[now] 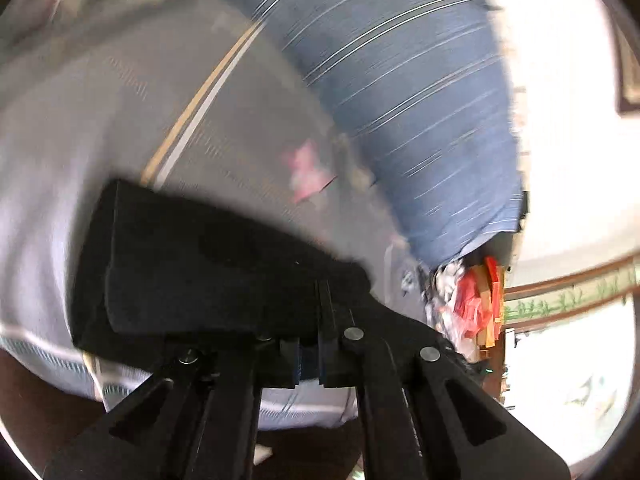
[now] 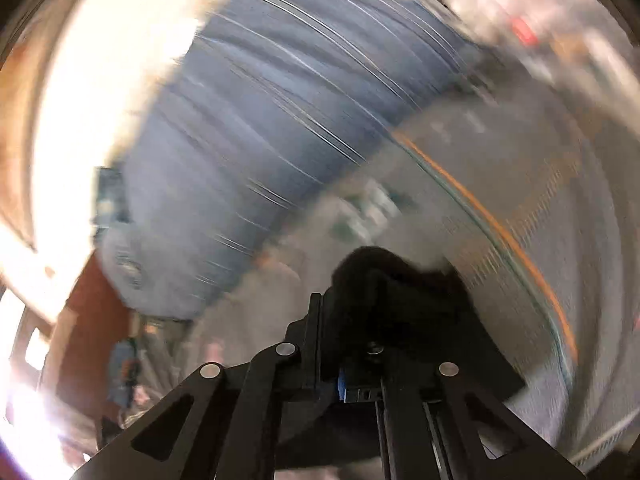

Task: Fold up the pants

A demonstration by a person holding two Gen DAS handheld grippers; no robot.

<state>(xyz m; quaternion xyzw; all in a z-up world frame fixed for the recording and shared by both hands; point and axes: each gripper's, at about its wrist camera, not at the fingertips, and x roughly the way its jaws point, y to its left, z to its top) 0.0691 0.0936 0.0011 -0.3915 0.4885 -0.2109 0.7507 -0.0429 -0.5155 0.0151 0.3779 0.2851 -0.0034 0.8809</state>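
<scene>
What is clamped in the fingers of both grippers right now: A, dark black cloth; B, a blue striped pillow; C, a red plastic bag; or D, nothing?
A: in each wrist view, the black cloth bunches between the closed fingers, while the blue striped bedding lies beyond.

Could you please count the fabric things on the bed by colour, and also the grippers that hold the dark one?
Black pants: 1
Blue striped pillow or blanket: 1
Grey bed sheet with an orange and white stripe: 1
Grippers, each shut on the pants: 2, the left gripper and the right gripper
Total: 5
</scene>
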